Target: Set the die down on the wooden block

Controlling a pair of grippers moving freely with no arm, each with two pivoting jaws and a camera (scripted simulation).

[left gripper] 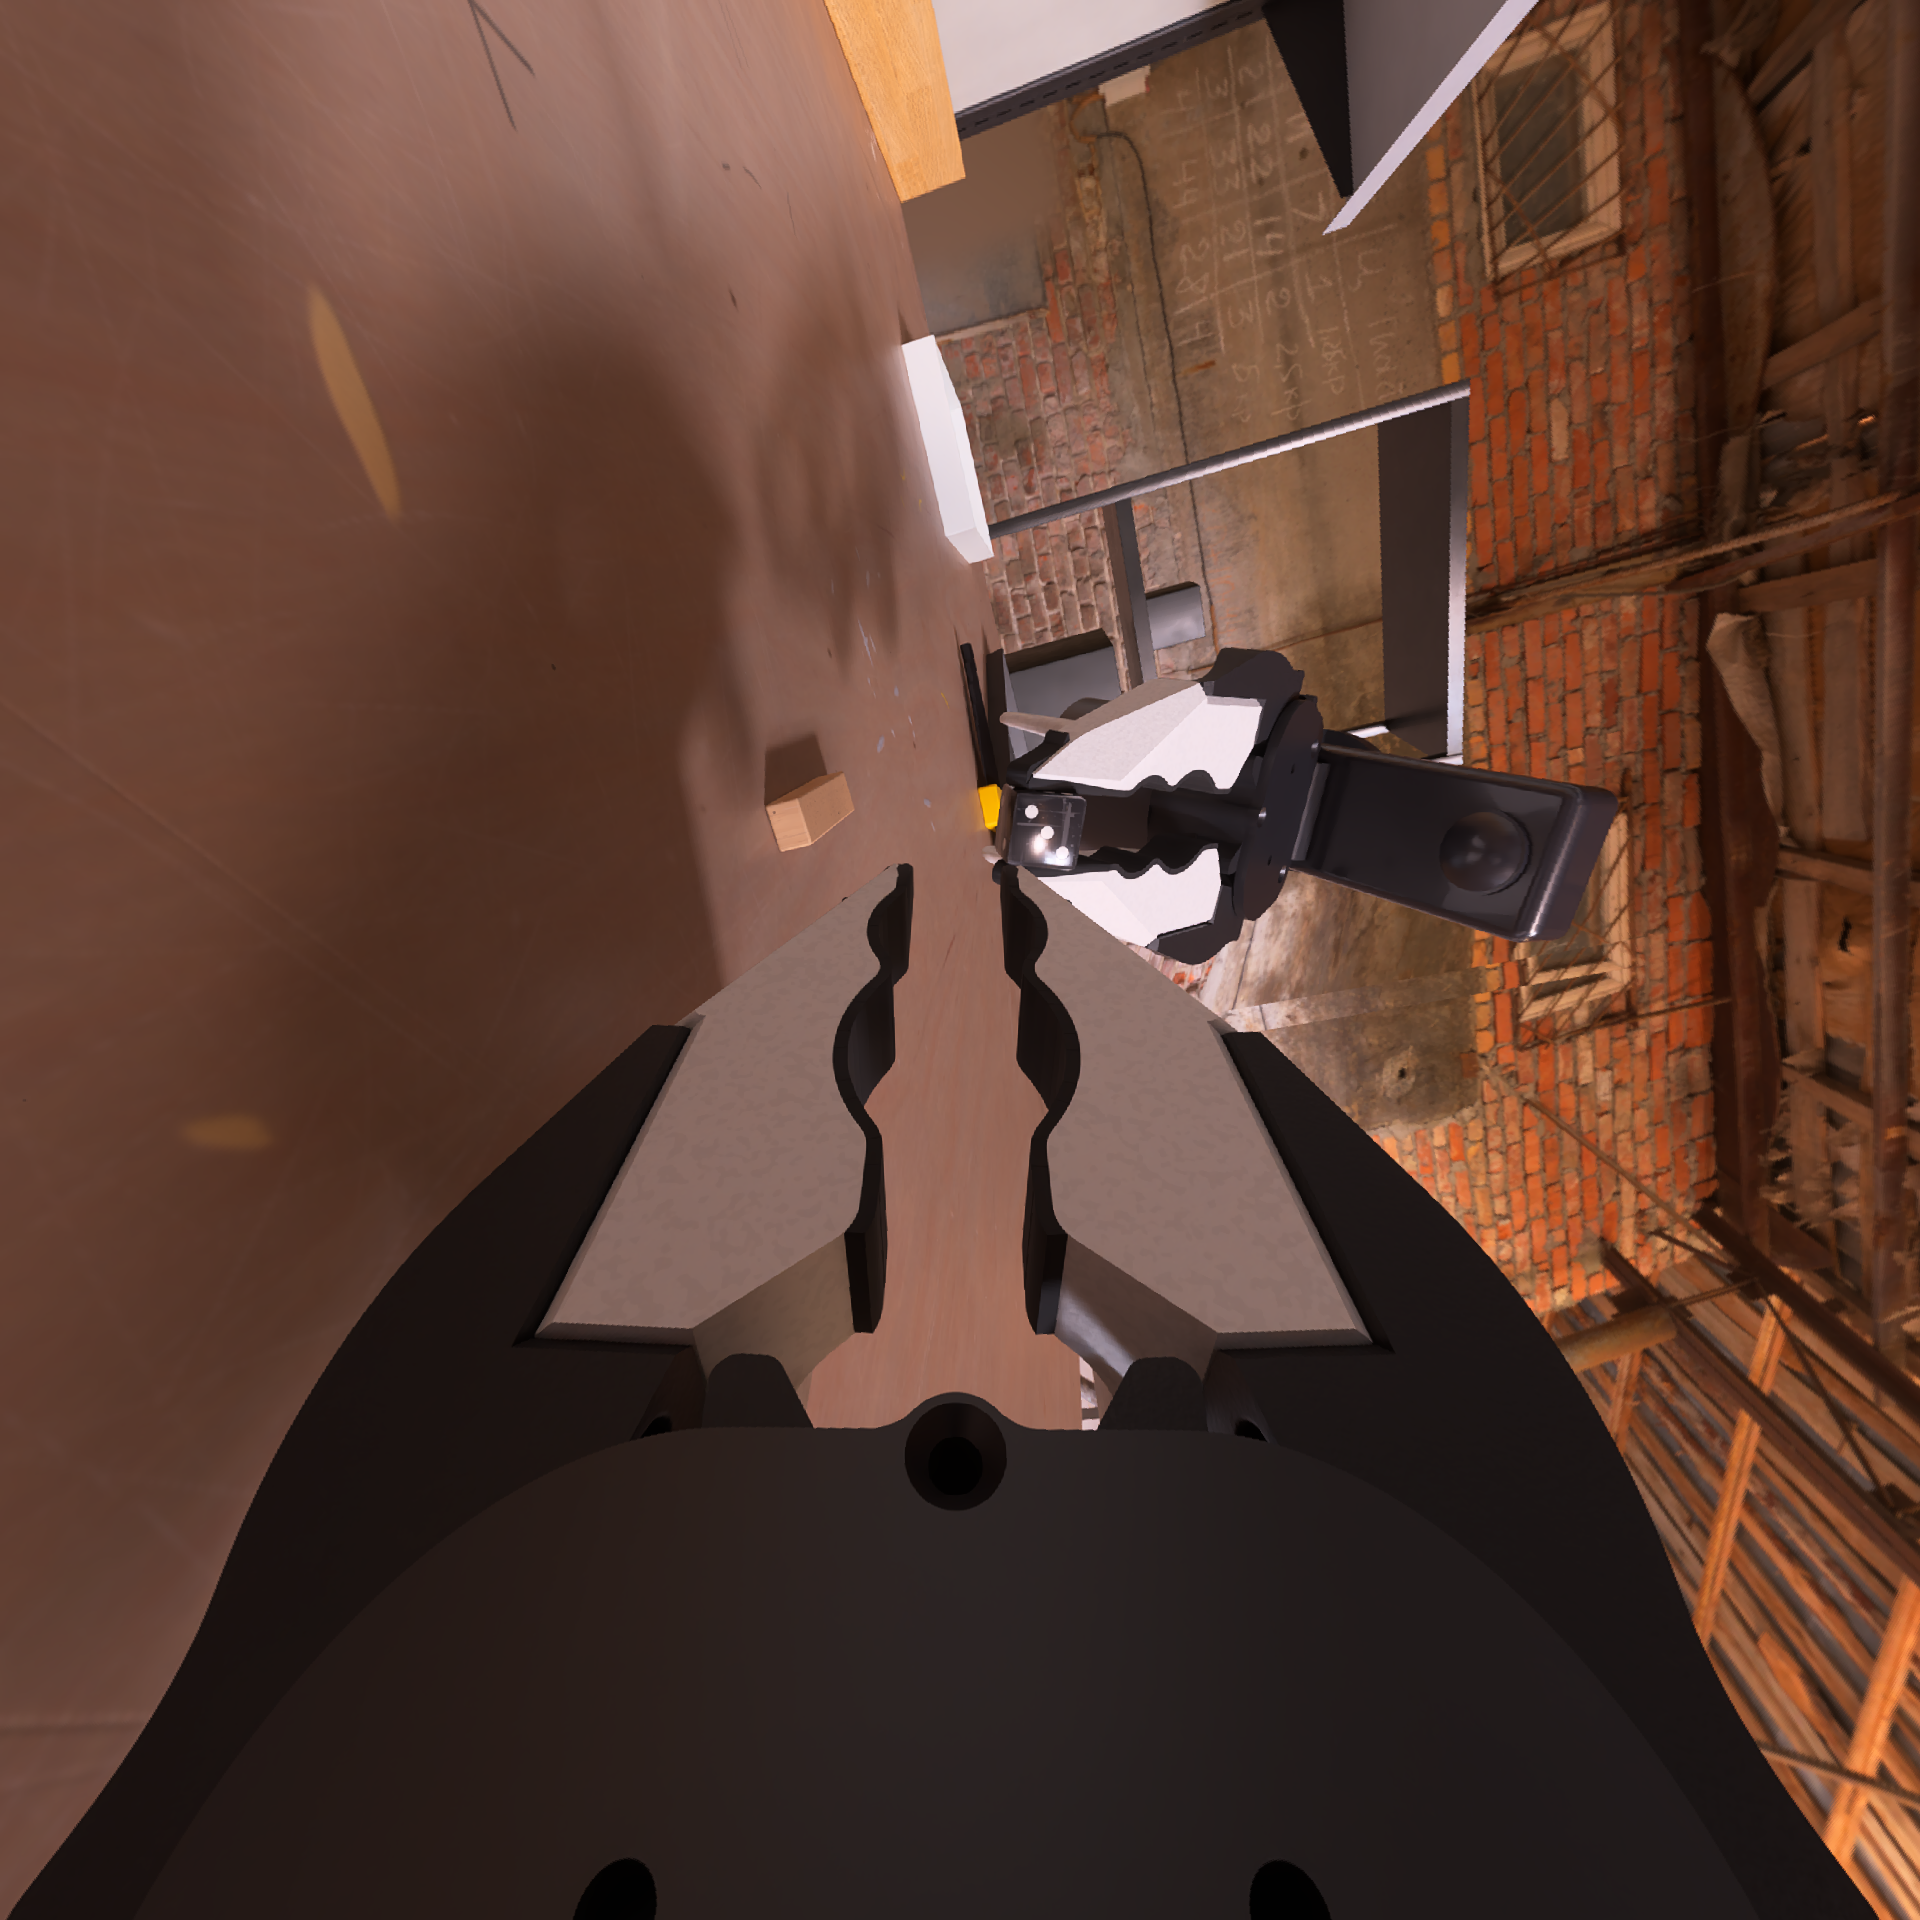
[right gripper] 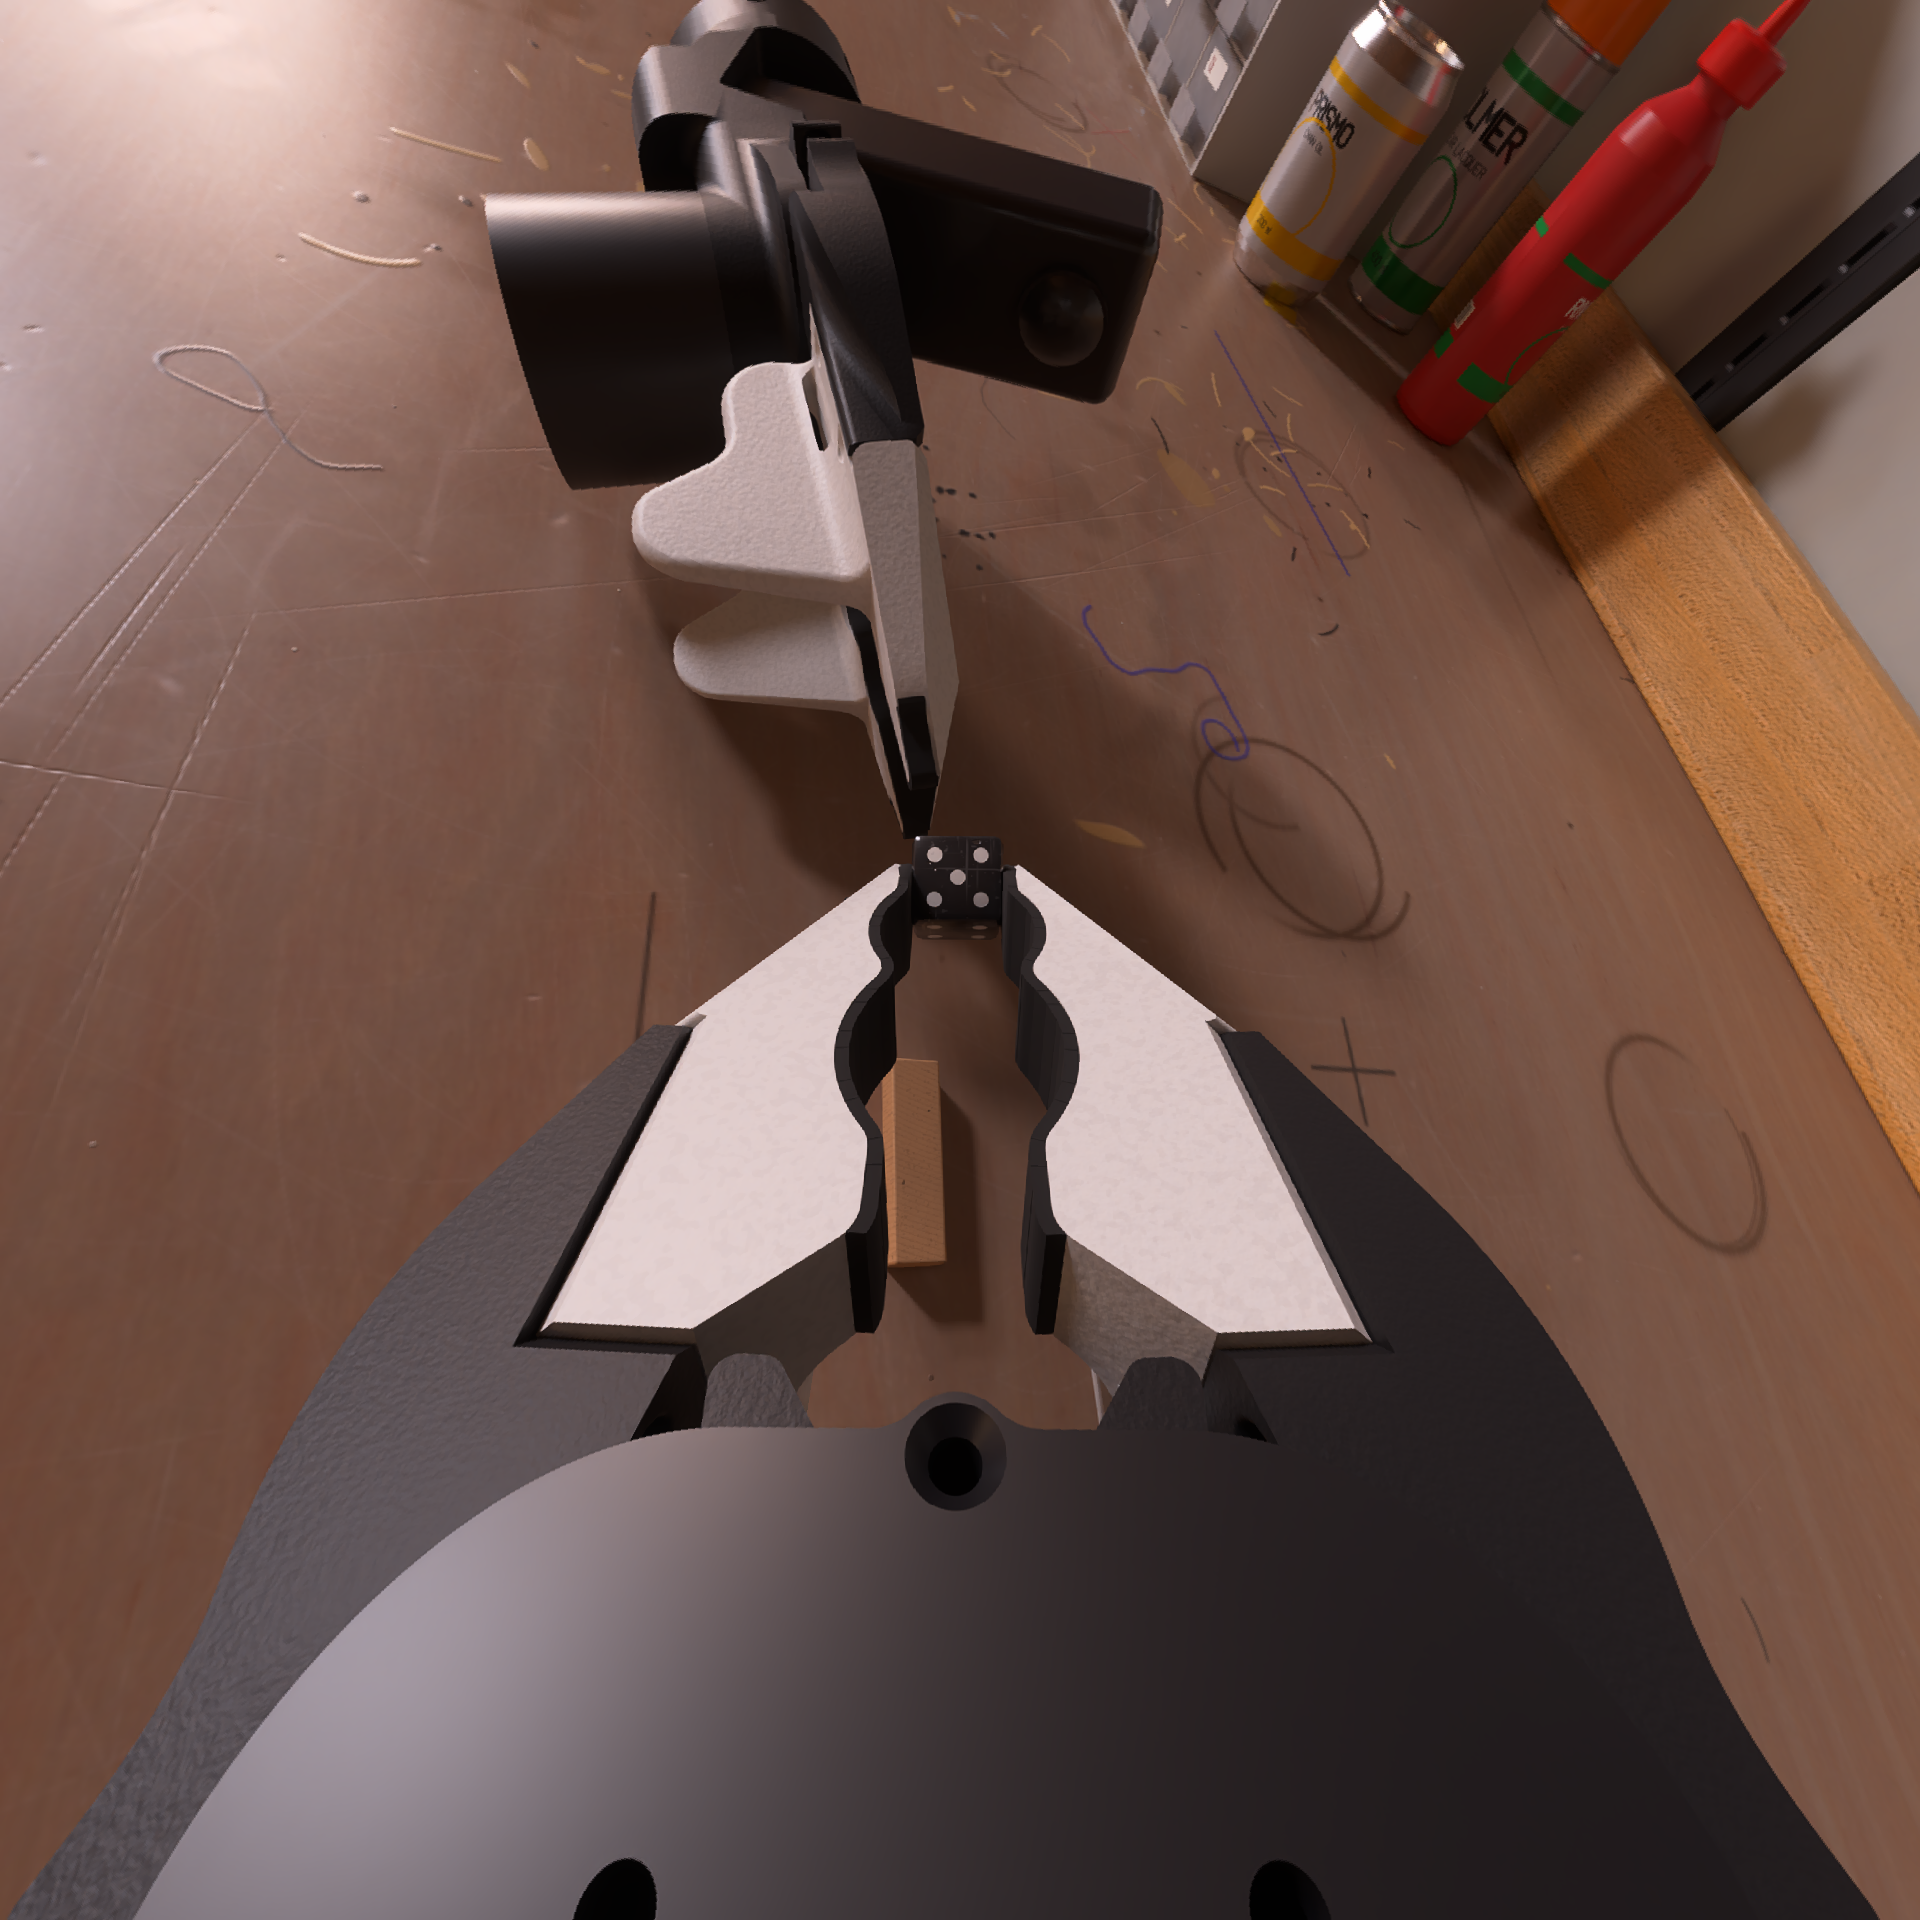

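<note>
My right gripper [right gripper: 956, 896] is shut on a small black die [right gripper: 956, 878] with white pips, held at its fingertips above the brown bench. The light wooden block [right gripper: 914, 1164] lies on the bench below, seen between the right fingers and nearer than the die. My left gripper [left gripper: 954, 878] is slightly open and empty. Its tips [right gripper: 921, 800] sit just beyond the die, almost touching it. In the left wrist view, the right gripper [left gripper: 1039, 847] holds the die [left gripper: 1047, 831] to the right of the block [left gripper: 808, 810].
Two spray cans [right gripper: 1340, 156] [right gripper: 1455, 187] and a red squeeze bottle [right gripper: 1558, 239] stand at the back right by a raised wooden edge rail [right gripper: 1714, 675]. A white slab [left gripper: 945, 447] and a small yellow piece [left gripper: 989, 805] lie farther along the bench.
</note>
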